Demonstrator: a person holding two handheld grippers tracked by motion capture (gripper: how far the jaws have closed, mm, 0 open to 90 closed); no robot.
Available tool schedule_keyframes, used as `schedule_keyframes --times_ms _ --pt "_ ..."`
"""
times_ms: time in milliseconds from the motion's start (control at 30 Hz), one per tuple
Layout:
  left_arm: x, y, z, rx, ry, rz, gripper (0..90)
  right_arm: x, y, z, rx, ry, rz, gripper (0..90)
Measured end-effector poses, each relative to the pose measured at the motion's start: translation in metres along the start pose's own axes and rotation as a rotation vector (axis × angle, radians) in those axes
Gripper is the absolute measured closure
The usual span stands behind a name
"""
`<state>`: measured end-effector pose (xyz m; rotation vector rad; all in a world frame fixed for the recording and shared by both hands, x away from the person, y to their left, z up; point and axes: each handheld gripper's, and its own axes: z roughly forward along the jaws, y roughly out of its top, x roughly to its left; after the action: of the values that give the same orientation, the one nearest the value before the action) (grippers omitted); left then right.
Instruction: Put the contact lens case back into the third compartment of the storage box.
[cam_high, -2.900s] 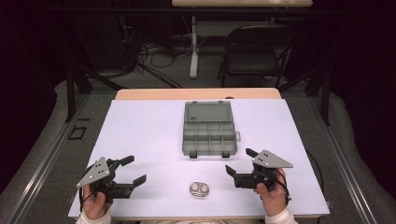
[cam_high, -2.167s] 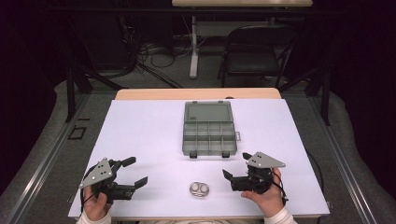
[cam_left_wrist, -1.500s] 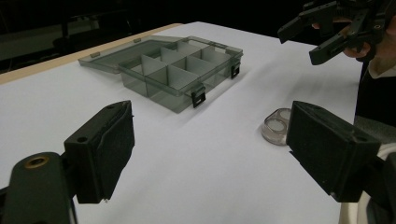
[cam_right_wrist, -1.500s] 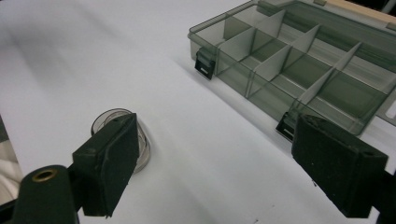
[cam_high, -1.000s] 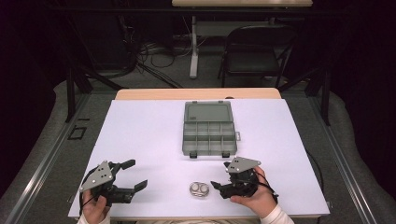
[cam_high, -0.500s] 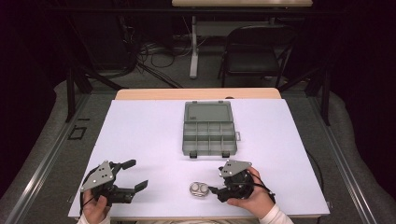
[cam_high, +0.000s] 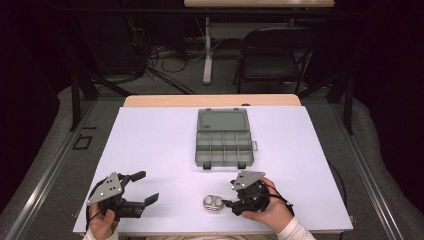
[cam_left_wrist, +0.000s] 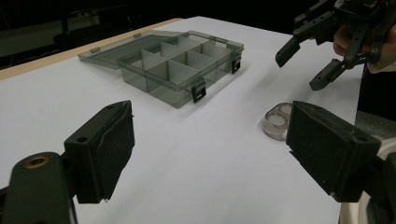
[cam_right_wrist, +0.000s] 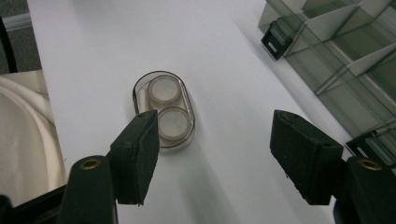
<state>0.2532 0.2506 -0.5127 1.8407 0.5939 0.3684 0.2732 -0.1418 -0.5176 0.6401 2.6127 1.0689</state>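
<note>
Two round cups sit in the little clear case (cam_high: 214, 203), low on the white surface (cam_high: 150, 140). Right tongs (cam_right_wrist: 215, 158) have been closing, case not yet between them. Left tongs (cam_left_wrist: 210, 154) wait wide. Open compartment box (cam_high: 223, 141) sits ready beyond.

The small oval case (cam_right_wrist: 163, 110) looks like clear glossy plastic with two frosted white round inserts. The compartment box (cam_high: 223, 138) is smoky translucent plastic, smooth, with black clips. The table cover (cam_high: 160, 140) is matt white, paper-like. The right gripper (cam_right_wrist: 212, 154) pads look matt black and foam-like
</note>
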Motion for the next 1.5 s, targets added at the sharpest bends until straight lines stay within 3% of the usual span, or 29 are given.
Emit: schedule_keyframes --times_ms 367,900,1500 --pt "0.000 0.000 0.000 0.003 -0.002 0.001 15.9 0.007 0.008 0.015 0.084 0.052 -0.031 31.0" --pt "0.000 0.000 0.001 0.007 -0.001 0.002 15.9 0.015 0.029 0.035 0.111 0.101 -0.091 30.2" --pt "0.000 0.000 0.001 0.008 -0.001 0.002 15.9 0.020 0.039 0.048 0.149 0.133 -0.113 27.6"
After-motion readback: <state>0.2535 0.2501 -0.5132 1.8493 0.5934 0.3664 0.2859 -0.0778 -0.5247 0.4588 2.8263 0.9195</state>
